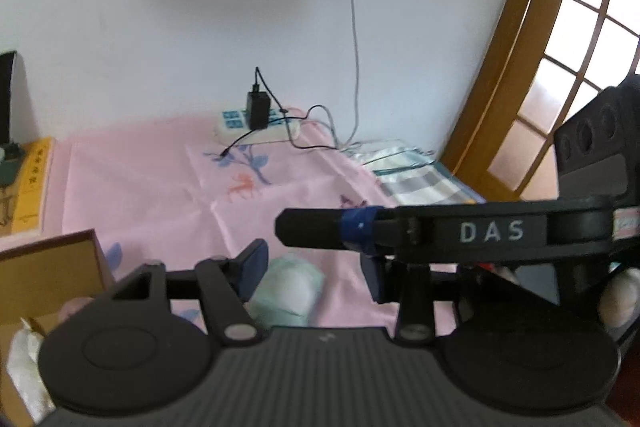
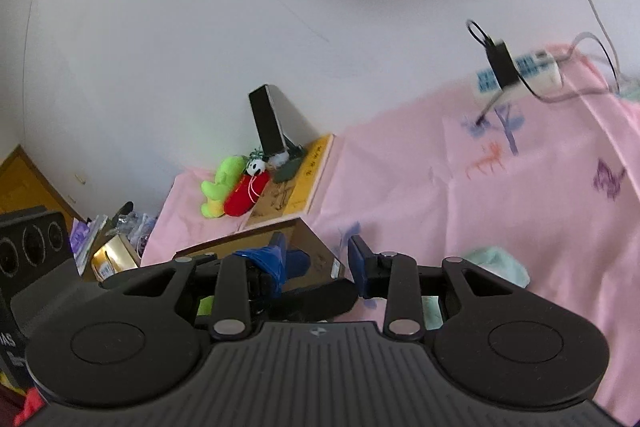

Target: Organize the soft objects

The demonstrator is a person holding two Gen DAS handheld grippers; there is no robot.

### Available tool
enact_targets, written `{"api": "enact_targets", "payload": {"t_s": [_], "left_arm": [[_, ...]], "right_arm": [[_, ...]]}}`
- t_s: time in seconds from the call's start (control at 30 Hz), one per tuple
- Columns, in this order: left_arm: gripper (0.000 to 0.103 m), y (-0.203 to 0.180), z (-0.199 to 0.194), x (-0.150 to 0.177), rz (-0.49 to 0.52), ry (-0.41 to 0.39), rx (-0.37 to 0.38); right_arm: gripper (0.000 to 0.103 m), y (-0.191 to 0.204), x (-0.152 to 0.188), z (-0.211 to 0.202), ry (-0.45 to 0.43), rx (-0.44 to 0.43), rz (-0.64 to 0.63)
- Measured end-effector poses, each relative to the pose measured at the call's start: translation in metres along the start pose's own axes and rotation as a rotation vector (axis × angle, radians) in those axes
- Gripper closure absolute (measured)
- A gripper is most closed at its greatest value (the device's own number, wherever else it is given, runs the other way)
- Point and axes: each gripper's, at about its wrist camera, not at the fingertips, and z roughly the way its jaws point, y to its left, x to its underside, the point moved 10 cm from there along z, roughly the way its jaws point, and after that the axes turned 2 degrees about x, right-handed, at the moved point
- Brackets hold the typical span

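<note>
A pale mint soft object (image 1: 288, 291) lies on the pink cloth (image 1: 160, 179), between the open jaws of my left gripper (image 1: 314, 273) and close below it. It also shows in the right wrist view (image 2: 500, 265). My right gripper (image 2: 320, 263) is open and empty, over a cardboard box (image 2: 312, 247); its body (image 1: 460, 231) crosses the left wrist view on the right. A green plush (image 2: 220, 185), a red plush (image 2: 246, 197) and a small panda (image 2: 256, 167) lie at the far left of the cloth.
A power strip (image 1: 256, 127) with a black charger and cables sits by the wall. A yellow book (image 1: 32, 183) lies at the left, a phone stand (image 2: 272, 135) on it. The box corner (image 1: 48, 267) is at lower left. Folded checked fabric (image 1: 416, 179) and a wooden door (image 1: 520, 67) are at right.
</note>
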Motion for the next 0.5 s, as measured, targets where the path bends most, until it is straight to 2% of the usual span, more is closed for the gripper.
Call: {"api": "enact_targets", "payload": {"t_s": [0.03, 0.07, 0.17, 0.3, 0.37, 0.5], "left_arm": [[0.062, 0.001, -0.001, -0.001, -0.016, 0.001, 0.015], [0.056, 0.001, -0.001, 0.001, -0.028, 0.012, 0.027], [0.055, 0.005, 0.013, 0.010, -0.025, 0.054, 0.003], [0.051, 0.013, 0.054, 0.038, -0.061, 0.184, -0.010], [0.045, 0.016, 0.074, 0.051, -0.060, 0.237, -0.047], [0.044, 0.026, 0.112, 0.066, -0.071, 0.295, -0.132]], "right_arm": [[0.086, 0.000, -0.001, 0.001, -0.004, 0.011, 0.002], [0.086, -0.003, 0.001, 0.002, -0.005, 0.024, 0.017], [0.085, -0.029, 0.009, 0.007, 0.010, 0.077, 0.129], [0.084, -0.087, 0.027, 0.014, 0.048, 0.180, 0.345], [0.082, -0.109, 0.036, 0.021, 0.085, 0.204, 0.413], [0.082, -0.141, 0.047, 0.035, 0.134, 0.255, 0.484]]}}
